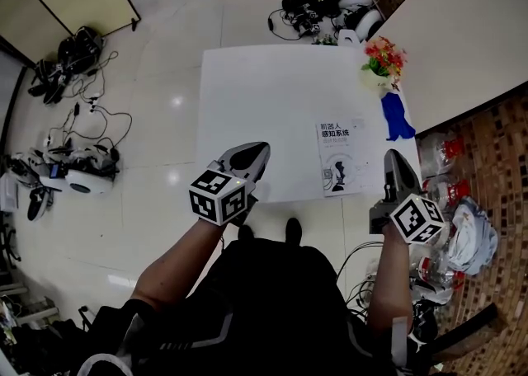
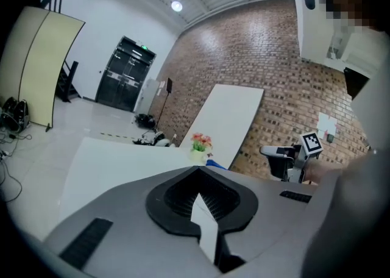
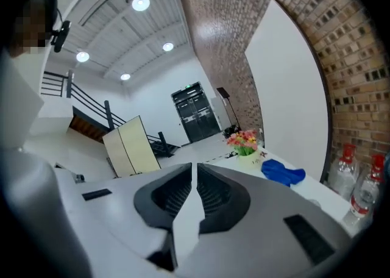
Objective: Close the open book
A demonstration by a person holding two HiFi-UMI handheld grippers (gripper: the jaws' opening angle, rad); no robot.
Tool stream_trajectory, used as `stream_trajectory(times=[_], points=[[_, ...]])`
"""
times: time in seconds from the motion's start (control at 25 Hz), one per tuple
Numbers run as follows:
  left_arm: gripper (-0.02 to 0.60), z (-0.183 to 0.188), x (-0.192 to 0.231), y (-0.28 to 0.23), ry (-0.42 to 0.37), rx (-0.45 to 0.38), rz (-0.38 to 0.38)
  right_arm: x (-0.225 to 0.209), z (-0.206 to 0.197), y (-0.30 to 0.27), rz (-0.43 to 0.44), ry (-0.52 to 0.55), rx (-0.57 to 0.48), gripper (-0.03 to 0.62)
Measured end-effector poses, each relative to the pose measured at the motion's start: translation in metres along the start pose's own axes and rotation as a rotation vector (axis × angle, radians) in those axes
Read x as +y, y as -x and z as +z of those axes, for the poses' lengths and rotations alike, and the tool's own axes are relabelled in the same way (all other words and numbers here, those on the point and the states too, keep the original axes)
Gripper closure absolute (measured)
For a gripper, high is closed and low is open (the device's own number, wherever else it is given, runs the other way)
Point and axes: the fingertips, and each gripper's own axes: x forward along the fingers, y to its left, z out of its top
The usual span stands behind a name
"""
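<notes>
Closed book [image 1: 341,157] flat on the white table [image 1: 264,94], cover up, close to the near edge and toward the right-hand side. Further back on that side, a pot of red and yellow flowers [image 1: 383,61] at the far corner, and a blue cloth [image 1: 398,117] just in front of the pot, between flowers and book and apart from the book. Left tool [image 1: 259,150] raised over the near edge of the table, to the left of the book and clear of it; jaws pressed together in the left gripper view, with nothing caught between them. Right tool [image 1: 394,158] raised by the near right corner of the table, just to the right of the book in the head view, not touching it; jaws drawn together in the right gripper view with only a thin slit left, holding nothing. Both tools pointing away from the person, toward the far side of the table. Around the table, a pale glossy floor with tangles of cables and gear [image 1: 74,61] to the left, and plastic bottles [image 1: 450,152] beside the brick wall to the right.
</notes>
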Motion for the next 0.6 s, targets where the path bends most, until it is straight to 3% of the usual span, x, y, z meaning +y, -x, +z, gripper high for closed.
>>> stream_trajectory(times=[0.24,0.6], points=[[0.586,0.04,-0.008,0.013,-0.069,-0.107,-0.008,0.038,0.025,0.004,0.025,0.146,-0.039,0.579],[0.586,0.033,-0.011,0.032,-0.121,-0.139,-0.069,0.063,0.033,0.036,-0.029,0.224,-0.036,0.579]])
